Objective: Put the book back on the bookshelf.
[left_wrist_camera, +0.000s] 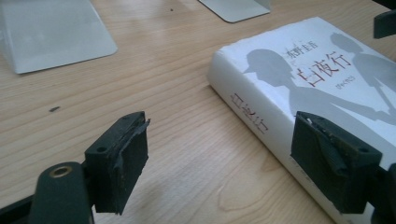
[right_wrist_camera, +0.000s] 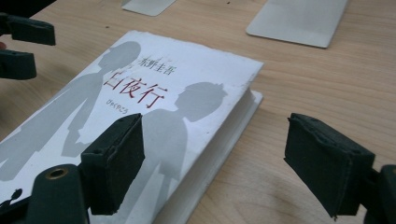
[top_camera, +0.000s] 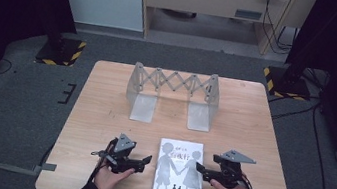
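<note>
A white hardcover book (top_camera: 180, 174) with grey silhouettes of two figures and red characters lies flat near the table's front edge. My left gripper (top_camera: 144, 163) stands open just left of its spine, my right gripper (top_camera: 199, 170) open at its right side. In the left gripper view the gripper (left_wrist_camera: 224, 158) has bare wood between its jaws, and the right jaw overlaps the spine of the book (left_wrist_camera: 303, 79). In the right gripper view the gripper (right_wrist_camera: 219, 163) straddles the page edge of the book (right_wrist_camera: 163, 93), its left jaw over the cover.
A grey metal expanding book rack (top_camera: 173, 92) with two flat base plates stands at the back middle of the wooden table (top_camera: 103, 110). Its plates (left_wrist_camera: 51, 32) (right_wrist_camera: 299, 18) lie flat on the wood. Black stands and cables sit on the floor around.
</note>
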Action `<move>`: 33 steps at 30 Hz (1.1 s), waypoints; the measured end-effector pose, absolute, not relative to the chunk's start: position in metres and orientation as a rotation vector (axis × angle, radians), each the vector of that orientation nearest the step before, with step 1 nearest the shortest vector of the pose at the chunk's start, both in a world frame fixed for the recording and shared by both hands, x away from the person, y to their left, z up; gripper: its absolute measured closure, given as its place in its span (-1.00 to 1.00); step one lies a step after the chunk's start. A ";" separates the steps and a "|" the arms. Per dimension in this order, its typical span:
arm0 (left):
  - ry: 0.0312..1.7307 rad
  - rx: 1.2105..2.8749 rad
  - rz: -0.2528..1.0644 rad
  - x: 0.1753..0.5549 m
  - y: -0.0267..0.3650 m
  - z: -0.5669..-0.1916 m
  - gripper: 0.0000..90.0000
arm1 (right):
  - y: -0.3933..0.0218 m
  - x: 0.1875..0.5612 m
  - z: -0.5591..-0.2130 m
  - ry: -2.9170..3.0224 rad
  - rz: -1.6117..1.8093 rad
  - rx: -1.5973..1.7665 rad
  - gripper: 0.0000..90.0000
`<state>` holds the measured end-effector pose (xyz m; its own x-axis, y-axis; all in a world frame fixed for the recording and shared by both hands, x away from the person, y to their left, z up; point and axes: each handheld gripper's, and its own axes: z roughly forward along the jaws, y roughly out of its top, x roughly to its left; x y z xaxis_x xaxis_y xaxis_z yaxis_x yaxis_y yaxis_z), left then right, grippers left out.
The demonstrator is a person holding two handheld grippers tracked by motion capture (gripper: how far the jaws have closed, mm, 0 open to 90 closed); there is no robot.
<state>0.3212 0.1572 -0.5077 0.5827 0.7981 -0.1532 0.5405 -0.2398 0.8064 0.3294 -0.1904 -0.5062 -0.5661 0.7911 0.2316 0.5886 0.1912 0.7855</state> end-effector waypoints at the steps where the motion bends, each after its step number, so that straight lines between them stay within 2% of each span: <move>1: 1.072 1.928 0.360 0.321 0.156 -0.508 -0.59 | -0.188 0.328 -0.507 2.243 1.321 1.332 -0.55; 15: 1.020 1.960 0.284 0.321 0.134 -0.515 -0.59 | -0.174 0.327 -0.514 2.308 1.346 1.327 -0.53; 26: 0.989 1.939 0.280 0.322 0.128 -0.522 -0.80 | -0.167 0.330 -0.519 2.338 1.379 1.304 -0.60; 33: 0.988 1.928 0.279 0.322 0.129 -0.523 -0.83 | -0.168 0.329 -0.516 2.321 1.410 1.295 -0.60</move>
